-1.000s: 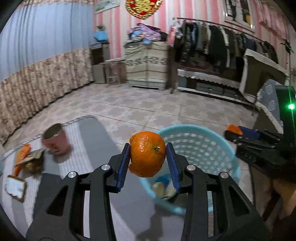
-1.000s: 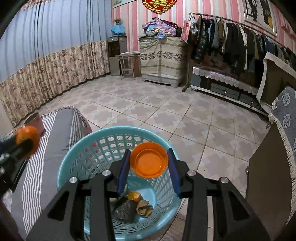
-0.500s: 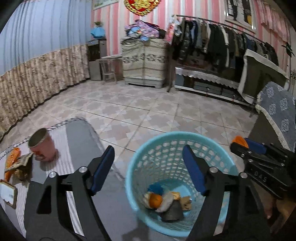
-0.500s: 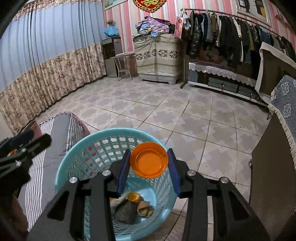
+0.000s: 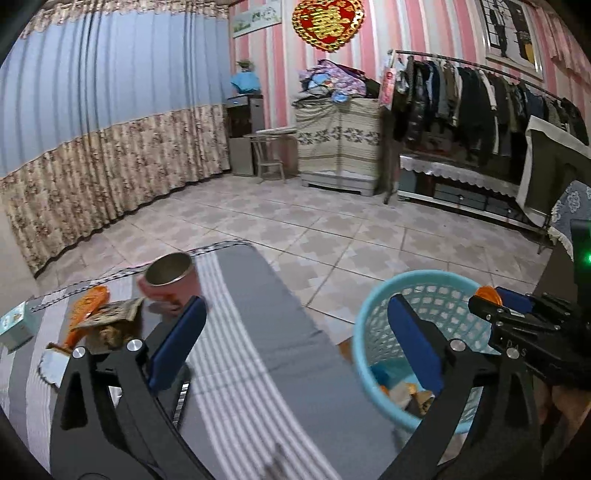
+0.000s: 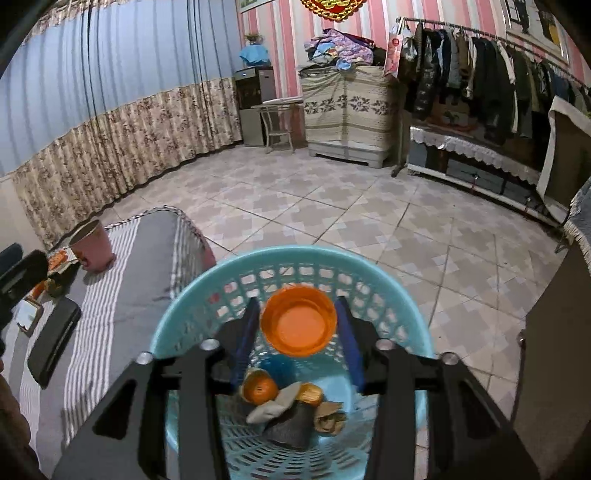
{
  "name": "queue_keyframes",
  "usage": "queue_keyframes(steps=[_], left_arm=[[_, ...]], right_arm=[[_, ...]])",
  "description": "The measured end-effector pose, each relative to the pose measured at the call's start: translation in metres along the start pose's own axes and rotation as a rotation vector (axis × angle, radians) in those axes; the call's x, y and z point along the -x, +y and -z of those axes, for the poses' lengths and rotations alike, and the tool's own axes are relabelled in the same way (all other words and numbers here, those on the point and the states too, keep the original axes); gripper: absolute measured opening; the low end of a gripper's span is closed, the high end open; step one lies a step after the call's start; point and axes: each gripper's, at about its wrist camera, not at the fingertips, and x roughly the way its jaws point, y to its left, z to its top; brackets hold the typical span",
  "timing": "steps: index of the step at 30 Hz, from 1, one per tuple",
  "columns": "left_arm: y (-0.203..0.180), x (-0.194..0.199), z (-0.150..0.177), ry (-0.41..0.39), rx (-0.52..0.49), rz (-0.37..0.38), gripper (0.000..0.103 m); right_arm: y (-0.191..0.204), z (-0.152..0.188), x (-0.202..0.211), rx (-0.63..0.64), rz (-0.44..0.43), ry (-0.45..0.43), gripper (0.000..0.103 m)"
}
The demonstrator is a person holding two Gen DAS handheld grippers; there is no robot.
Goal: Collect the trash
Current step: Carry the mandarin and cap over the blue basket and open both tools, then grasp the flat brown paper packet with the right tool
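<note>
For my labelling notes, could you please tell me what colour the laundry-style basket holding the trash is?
Light blue, a perforated plastic basket; the right wrist view shows it best.

A lived-in room of a home: pink-and-white striped wallpaper (image 5: 280,74) carries a red heart-shaped gold-lettered wall ornament (image 5: 327,22), a long metal rail of dark hanging coats (image 5: 476,96) lines one wall, blue-and-floral floor-length curtains (image 5: 110,140) cover another, and folded clothes sit heaped on a cloth-draped cabinet (image 5: 338,144) above patterned floor tiles (image 5: 295,229).
</note>
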Motion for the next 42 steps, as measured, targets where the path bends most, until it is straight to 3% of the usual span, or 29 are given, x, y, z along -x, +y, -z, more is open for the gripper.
queue_keyframes(steps=[1,8,15,29,42], left_arm=[[0.005,0.002,0.000,-0.001,0.007,-0.006,0.096],[0.047,0.015,0.006,-0.004,0.065,-0.050,0.097],[0.090,0.031,0.019,-0.003,0.106,-0.107,0.097],[0.195,0.070,0.046,0.001,0.176,-0.220,0.097],[0.308,0.101,0.058,-0.032,0.251,-0.346,0.097]], right_arm=[[0.001,0.000,0.000,-0.008,-0.004,-0.004,0.078],[0.007,0.001,0.004,0.004,0.039,-0.035,0.088],[0.021,0.002,0.017,-0.002,0.028,-0.087,0.089],[0.066,0.020,0.032,0.036,0.013,-0.106,0.089],[0.145,0.037,0.031,0.208,0.028,-0.073,0.094]])
